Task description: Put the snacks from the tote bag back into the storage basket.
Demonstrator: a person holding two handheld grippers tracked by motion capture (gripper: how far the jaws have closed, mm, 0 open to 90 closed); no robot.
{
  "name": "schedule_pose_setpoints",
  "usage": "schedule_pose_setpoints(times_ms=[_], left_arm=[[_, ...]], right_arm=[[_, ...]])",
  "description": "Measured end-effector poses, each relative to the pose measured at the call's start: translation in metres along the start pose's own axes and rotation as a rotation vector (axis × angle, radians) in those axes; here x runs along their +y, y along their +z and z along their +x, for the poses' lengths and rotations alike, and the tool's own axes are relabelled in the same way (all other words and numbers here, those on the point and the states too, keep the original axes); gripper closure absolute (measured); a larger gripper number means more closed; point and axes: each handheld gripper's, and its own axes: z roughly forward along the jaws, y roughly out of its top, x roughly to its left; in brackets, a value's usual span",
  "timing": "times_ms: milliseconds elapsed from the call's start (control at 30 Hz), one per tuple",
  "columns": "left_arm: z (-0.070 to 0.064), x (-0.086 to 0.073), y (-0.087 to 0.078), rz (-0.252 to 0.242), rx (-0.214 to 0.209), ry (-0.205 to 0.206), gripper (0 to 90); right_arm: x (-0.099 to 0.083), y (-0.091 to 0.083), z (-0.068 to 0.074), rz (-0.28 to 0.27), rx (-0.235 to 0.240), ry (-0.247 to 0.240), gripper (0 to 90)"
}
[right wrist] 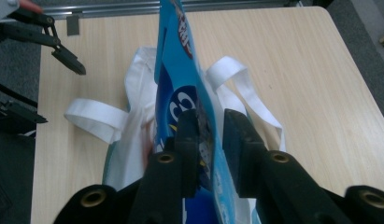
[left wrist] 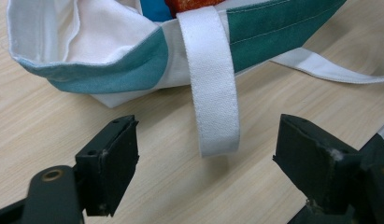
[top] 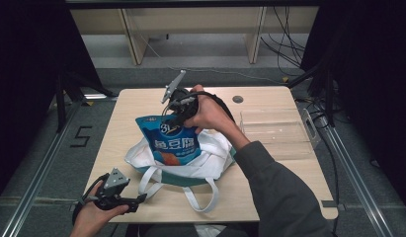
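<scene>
1. While pinched at its top edge by the right tongs, blue snack pouch held upright, lower part inside the mouth of the white-and-teal tote bag on the bench.
2. Left tongs spread wide, empty, low over the bench just short of a white handle strap.
3. Step judged: loading pouch into bag.
4. Next move calls for: lowering pouch fully, then parting the right tongs; strap possibly gripped to steady the mouth.

table: light wood, middle of the scene
floor: grey, metal rails left and right
far: wooden shelf frame, black cables right
</scene>
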Motion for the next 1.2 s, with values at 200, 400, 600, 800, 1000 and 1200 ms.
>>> schedule_pose_setpoints(times_ms=[200, 400, 600, 800, 1000, 1200], left_arm=[[-0.001, 0.0, 0.0, 0.007, -0.005, 0.005, 20.6], [0.0, 0.0, 0.0, -0.002, -0.017, 0.009, 20.7], [-0.001, 0.001, 0.0, -0.008, -0.013, 0.012, 20.6], [0.0, 0.001, 0.0, -0.01, -0.017, 0.008, 20.7], [0.001, 0.0, 0.0, -0.01, -0.012, -0.001, 20.7], [0.002, 0.0, 0.0, -0.008, -0.002, -0.003, 20.6]], right_arm=[[0.003, 0.004, 0.0, 0.019, 0.011, -0.021, 87.5], [0.008, 0.004, 0.006, 0.066, -0.022, -0.055, 90.0], [0.015, -0.002, 0.009, 0.094, -0.045, -0.088, 90.0], [0.034, -0.027, 0.017, 0.073, -0.067, -0.126, 90.0], [0.048, -0.053, 0.019, 0.053, -0.089, -0.142, 90.0], [0.055, -0.089, 0.017, 0.029, -0.117, -0.18, 90.0]])
